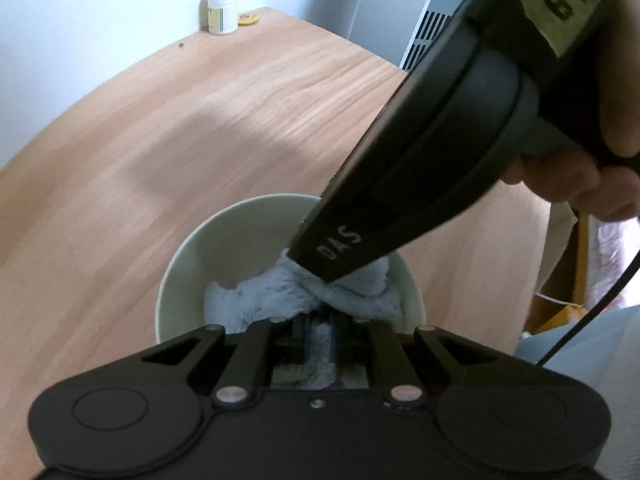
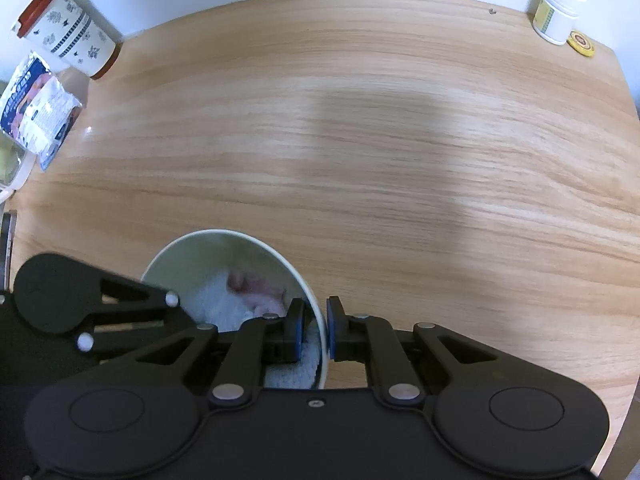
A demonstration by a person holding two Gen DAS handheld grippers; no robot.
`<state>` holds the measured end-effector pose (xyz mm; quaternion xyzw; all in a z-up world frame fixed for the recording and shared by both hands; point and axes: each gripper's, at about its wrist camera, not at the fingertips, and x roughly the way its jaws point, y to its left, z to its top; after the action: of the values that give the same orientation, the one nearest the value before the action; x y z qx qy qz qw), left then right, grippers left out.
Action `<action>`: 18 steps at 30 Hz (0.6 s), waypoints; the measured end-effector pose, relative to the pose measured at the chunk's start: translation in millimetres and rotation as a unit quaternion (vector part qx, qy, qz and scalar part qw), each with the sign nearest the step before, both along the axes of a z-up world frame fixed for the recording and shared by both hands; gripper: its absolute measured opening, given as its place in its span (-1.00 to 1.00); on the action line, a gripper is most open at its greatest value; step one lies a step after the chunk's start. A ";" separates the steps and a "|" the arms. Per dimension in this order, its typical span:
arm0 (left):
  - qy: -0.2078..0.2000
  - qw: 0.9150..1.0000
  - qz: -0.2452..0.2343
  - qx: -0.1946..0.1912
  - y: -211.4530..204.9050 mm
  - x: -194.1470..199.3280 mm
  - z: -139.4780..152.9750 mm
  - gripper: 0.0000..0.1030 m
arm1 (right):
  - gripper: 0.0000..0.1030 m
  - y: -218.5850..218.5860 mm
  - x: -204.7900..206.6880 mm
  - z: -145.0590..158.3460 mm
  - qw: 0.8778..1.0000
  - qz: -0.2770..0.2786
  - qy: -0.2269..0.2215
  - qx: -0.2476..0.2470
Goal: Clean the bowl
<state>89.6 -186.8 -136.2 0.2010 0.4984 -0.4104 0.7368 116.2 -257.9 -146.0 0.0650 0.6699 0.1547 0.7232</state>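
A pale green bowl point(image 1: 192, 264) stands on the wooden table near its front edge. A fluffy light-blue cloth point(image 1: 260, 300) lies bunched inside it. My left gripper point(image 1: 318, 342) points steeply down into the bowl, shut on a fold of the cloth. In the right wrist view my right gripper point(image 2: 316, 330) is shut on the right side of the bowl's rim point(image 2: 320, 332), one pad inside and one outside. The white-looking cloth point(image 2: 216, 300) fills the bowl's bottom there. The right gripper's black body crosses the left wrist view from the upper right, its tip at the bowl.
A white jar point(image 2: 558, 10) and a yellow disc point(image 2: 581, 44) sit at the table's far right corner. A patterned cup with a red lid point(image 2: 68, 28) and a printed packet point(image 2: 36, 108) lie at the far left. A hand point(image 1: 624, 112) holds the right gripper.
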 end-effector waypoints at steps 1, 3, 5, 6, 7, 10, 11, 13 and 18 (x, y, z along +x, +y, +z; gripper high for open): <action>-0.007 1.000 -0.004 0.004 -0.9 -2.3 0.8 -0.83 | -0.77 -0.7 -0.7 -0.1 1.000 0.003 0.000 -0.001; -0.029 0.999 -0.010 0.017 -2.6 -10.1 4.0 -0.79 | -0.77 -1.3 -2.5 0.4 1.000 0.011 -0.002 0.002; -0.034 0.999 -0.009 0.017 -1.4 -13.2 8.0 -0.67 | -0.73 -7.4 -4.4 7.5 1.000 0.010 -0.021 0.007; -0.035 0.999 -0.007 0.015 0.1 -14.3 11.1 -0.60 | -0.64 -9.1 -5.1 10.4 1.000 0.010 -0.026 0.010; -0.036 0.999 -0.005 0.013 1.6 -15.3 14.2 -0.55 | -0.42 -13.2 -6.4 16.5 0.999 0.010 -0.032 0.015; -0.051 0.999 -0.005 0.012 6.4 -18.4 25.7 -0.17 | -0.28 -26.4 -11.4 33.6 0.998 0.004 -0.052 0.024; -0.053 0.999 -0.005 0.009 6.0 -14.3 22.0 -0.14 | -0.28 -35.0 -12.8 40.6 0.998 -0.005 -0.059 0.028; -0.045 0.999 0.011 -0.005 12.9 -13.5 31.1 -0.01 | -0.27 -54.2 -17.5 50.0 0.996 -0.029 -0.064 0.050; -0.025 0.998 0.040 -0.037 20.7 -2.2 39.2 0.08 | -0.27 -83.3 -34.7 51.6 0.991 -0.079 -0.063 0.088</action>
<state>87.4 -166.1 -97.0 0.1640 0.4722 -0.3935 0.7715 81.5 -341.2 -94.5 0.1710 0.5996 0.1591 0.7654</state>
